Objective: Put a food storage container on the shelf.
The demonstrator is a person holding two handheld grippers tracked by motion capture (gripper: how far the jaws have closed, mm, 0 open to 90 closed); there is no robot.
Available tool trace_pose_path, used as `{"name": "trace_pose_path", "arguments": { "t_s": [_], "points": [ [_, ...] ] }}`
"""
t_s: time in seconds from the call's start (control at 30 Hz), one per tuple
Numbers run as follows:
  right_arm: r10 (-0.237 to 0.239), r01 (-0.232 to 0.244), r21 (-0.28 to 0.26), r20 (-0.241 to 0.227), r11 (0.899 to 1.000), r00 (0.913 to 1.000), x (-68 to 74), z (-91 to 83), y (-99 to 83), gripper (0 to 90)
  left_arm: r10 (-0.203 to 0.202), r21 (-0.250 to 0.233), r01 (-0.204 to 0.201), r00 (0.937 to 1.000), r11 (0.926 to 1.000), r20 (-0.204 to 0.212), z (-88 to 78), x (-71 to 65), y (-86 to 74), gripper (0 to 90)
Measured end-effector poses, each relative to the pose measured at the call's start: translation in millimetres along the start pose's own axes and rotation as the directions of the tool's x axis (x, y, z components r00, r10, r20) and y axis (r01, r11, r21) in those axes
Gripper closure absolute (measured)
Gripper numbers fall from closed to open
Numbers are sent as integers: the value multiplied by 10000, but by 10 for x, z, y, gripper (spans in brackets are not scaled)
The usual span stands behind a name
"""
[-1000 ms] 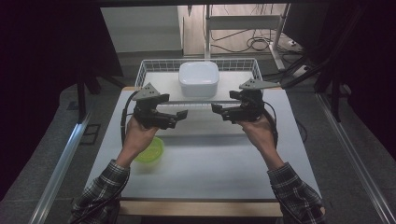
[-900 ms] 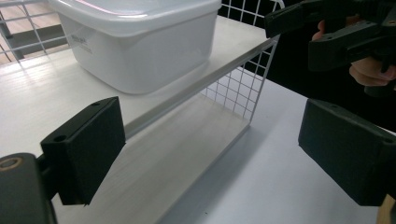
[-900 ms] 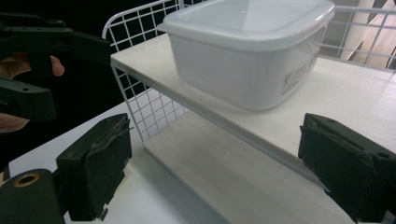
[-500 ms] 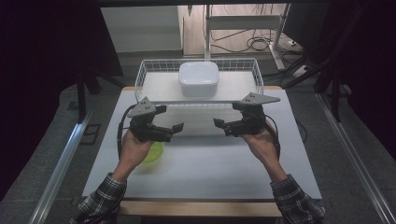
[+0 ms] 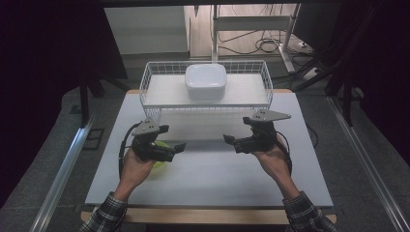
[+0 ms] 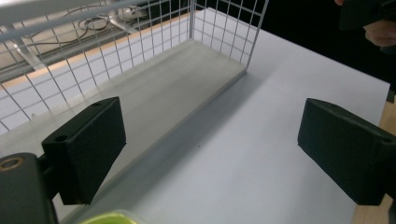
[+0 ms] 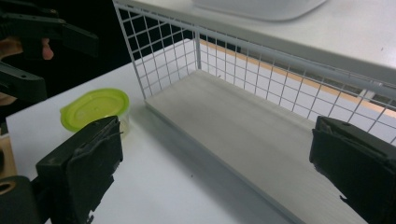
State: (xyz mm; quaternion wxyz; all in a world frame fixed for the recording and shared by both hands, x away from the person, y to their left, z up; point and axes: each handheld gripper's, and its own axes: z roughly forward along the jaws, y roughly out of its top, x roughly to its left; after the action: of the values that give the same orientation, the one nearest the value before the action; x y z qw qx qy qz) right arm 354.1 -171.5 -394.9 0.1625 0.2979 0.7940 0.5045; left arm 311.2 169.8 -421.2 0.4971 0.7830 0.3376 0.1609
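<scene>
Two claws, left claw (image 5: 180, 147), right claw (image 5: 227, 140), level, facing inward

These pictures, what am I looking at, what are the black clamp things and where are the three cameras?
A person sits at a white table holding a hand tool in each hand: the left gripper and the right gripper. Each has two black jaws; both stand open with nothing between them. One picture comes from a camera above the table. The other two come from small cameras riding on each gripper, looking out along its jaws. On the table stands a wire basket with a white lidded box on top. A small tub with a green lid sits near the left hand.
</scene>
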Motion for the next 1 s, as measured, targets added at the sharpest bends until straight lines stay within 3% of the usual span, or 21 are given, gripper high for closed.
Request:
{"name": "trace_pose_path", "arguments": {
  "t_s": [0.27, 0.43, 1.0],
  "points": [
    [-25, 25, 225, -8, 9997, 10000, 44, -8, -144, 23, -205, -138, 206, 9998, 9997, 56, -46, -32, -155, 59],
    [209, -205, 469, -96, 9987, 9997, 62, -36, -283, 51, -145, -540, 149, 9999, 9984, 80, -66, -63, -286, 45],
    [456, -452, 843, -24, 9954, 9990, 101, -118, -637, 48, -90, -431, 99, 9998, 9990, 196, 5, -205, -653, 38]
  ]
}}
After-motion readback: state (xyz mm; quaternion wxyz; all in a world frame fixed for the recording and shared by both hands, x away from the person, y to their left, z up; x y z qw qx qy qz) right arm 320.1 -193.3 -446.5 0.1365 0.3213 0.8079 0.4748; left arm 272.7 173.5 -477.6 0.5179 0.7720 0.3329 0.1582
